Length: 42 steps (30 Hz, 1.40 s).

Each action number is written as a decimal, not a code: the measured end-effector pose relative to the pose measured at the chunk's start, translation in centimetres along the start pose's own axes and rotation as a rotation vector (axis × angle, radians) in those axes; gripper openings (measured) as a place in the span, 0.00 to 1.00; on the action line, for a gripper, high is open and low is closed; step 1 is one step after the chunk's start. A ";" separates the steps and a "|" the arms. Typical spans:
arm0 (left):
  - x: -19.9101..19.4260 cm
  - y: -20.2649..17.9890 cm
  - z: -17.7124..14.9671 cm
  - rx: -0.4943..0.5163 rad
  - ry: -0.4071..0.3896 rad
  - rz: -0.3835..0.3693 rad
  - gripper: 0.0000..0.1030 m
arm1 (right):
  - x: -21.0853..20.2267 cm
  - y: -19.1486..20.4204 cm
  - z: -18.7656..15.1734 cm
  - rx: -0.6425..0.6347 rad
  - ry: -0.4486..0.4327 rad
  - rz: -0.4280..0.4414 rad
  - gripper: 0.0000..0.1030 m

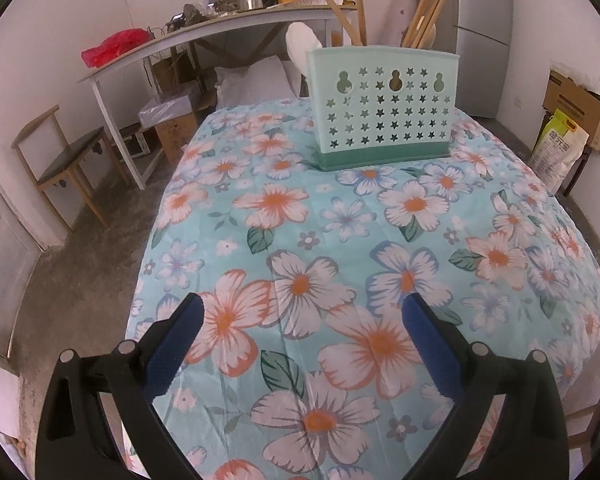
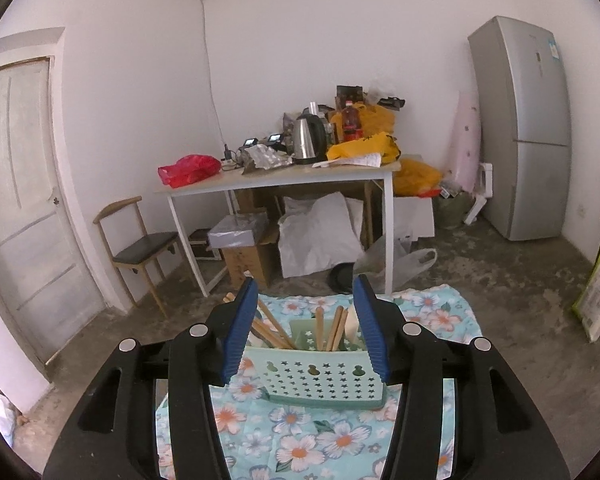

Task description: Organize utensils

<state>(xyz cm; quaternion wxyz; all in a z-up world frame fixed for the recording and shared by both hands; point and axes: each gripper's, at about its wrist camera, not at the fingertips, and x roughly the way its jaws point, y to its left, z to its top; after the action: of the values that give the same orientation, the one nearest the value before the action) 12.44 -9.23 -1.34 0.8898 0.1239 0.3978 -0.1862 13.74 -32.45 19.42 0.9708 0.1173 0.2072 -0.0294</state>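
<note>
A mint-green utensil holder (image 1: 382, 108) with star cut-outs stands at the far end of the floral tablecloth (image 1: 340, 260). Wooden utensils (image 1: 426, 12) and a white spoon (image 1: 302, 42) stick up out of it. My left gripper (image 1: 304, 308) is open and empty, low over the near part of the cloth. In the right wrist view the holder (image 2: 320, 376) sits just below my right gripper (image 2: 306, 292), which is open and empty above it. Wooden chopsticks and spoon handles (image 2: 328, 328) stand in its compartments.
A white desk (image 2: 276, 178) with a kettle (image 2: 308, 140), a red bag and clutter stands behind the table. A chair (image 2: 140, 248) is at the left, a grey fridge (image 2: 528, 128) at the right. Boxes and bags lie on the floor.
</note>
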 end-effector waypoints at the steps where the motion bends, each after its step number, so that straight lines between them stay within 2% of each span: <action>1: -0.1 0.0 0.0 0.000 -0.002 0.001 0.94 | -0.1 0.0 0.0 0.001 -0.001 0.001 0.47; 22: -2.1 0.9 -0.5 -0.028 -0.049 -0.006 0.94 | -1.3 1.0 -0.4 0.010 0.004 0.013 0.47; 42: -2.6 1.4 -0.5 -0.050 -0.058 -0.013 0.94 | -1.4 2.7 -0.4 0.003 0.005 0.022 0.47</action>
<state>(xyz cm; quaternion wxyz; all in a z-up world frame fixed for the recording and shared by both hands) 11.10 -7.15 0.41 0.9025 0.0936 0.3771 -0.1857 12.60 -29.68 20.18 0.9703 0.1213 0.2084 -0.0186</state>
